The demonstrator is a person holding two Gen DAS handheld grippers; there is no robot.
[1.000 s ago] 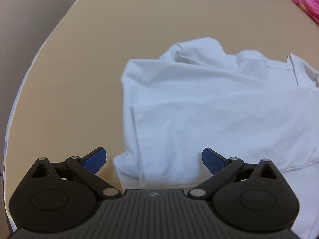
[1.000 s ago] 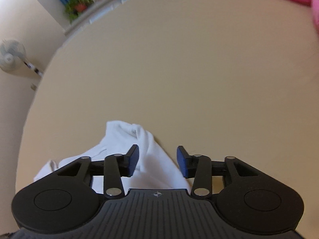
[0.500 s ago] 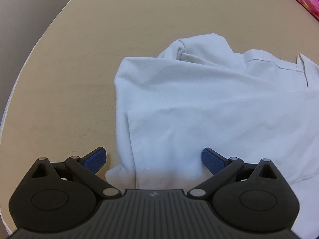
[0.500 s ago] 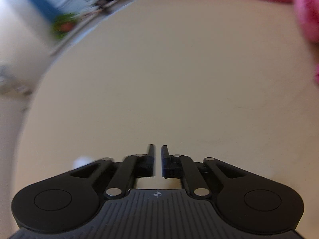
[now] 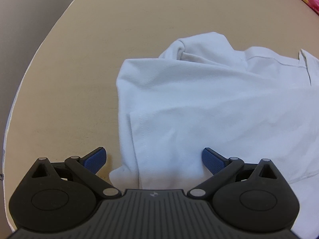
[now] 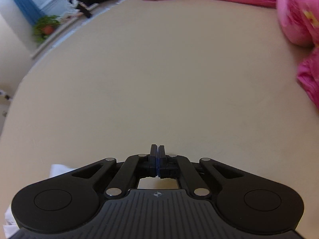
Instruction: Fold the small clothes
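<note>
right tongs [image 6: 157, 153] pressed together, beige table [image 6: 159, 79] — pink bedding [image 6: 295, 10]

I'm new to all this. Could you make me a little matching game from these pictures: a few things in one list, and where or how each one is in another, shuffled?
Things:
1. left gripper
2. right gripper
3. white cotton shirt
4. bright pink bedding

States:
A. bunched at the far right edge of the tan surface
B. fingers pressed together, nothing seen between them
C. fingers spread wide over a cloth edge
D. lying partly folded on the tan surface

Pairs: 1-C, 2-B, 3-D, 4-A
</note>
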